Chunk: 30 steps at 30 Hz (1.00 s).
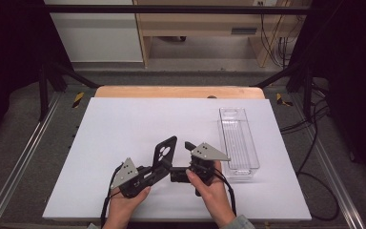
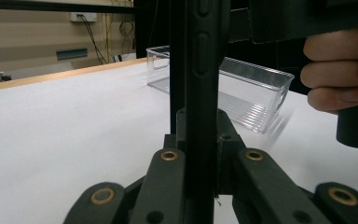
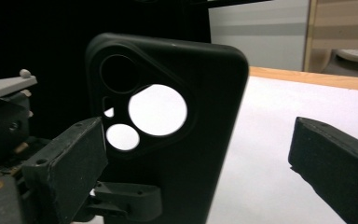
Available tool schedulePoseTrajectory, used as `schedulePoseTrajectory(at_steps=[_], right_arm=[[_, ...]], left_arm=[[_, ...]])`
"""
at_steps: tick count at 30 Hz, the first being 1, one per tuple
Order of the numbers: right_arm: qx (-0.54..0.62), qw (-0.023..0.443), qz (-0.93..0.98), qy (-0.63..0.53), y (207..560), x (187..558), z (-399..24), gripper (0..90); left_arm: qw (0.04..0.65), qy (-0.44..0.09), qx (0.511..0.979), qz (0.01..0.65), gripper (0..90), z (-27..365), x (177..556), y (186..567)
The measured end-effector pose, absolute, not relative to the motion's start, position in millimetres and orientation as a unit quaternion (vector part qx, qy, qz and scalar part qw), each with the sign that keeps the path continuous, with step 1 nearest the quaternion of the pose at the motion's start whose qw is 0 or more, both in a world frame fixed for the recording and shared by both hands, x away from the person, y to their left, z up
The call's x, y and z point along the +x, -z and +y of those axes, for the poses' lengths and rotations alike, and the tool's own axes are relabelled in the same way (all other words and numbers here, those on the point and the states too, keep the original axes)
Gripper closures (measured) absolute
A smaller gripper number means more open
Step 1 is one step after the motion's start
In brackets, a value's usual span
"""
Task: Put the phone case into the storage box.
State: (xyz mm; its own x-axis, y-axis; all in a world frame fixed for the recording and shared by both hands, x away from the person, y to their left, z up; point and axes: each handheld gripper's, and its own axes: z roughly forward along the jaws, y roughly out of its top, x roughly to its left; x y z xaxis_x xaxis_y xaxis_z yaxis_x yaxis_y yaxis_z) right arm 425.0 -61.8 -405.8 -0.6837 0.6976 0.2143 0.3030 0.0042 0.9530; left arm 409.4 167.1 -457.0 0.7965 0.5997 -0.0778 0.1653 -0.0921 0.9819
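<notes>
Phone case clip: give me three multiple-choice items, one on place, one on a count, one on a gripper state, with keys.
1. Where does the clear plastic bin stand on the white table?
A. right side
B. left side
C. near edge, centre

2. How many open round holes show white table through the black phone case in the right gripper view?
A. none
B. two
C. five

3. How does the left gripper stand?
A. wide open, empty
B. lying on the table
C. shut on the phone case

Key: 1 A, the high view shows it right of both hands. 2 B, one large and one small. 3 C, the left gripper view shows its jaws clamping the case's edge, while the right gripper stands open around it.
</notes>
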Motion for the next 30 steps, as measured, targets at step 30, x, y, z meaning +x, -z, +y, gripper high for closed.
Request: schedulePoseTrajectory(at_steps=[30], right_arm=[[0.366,0.12,0.669,-0.636,406,421,-55,3.3]], left_arm=[[0.625,-0.161,0.724,0.244,84.8,150,399,456]])
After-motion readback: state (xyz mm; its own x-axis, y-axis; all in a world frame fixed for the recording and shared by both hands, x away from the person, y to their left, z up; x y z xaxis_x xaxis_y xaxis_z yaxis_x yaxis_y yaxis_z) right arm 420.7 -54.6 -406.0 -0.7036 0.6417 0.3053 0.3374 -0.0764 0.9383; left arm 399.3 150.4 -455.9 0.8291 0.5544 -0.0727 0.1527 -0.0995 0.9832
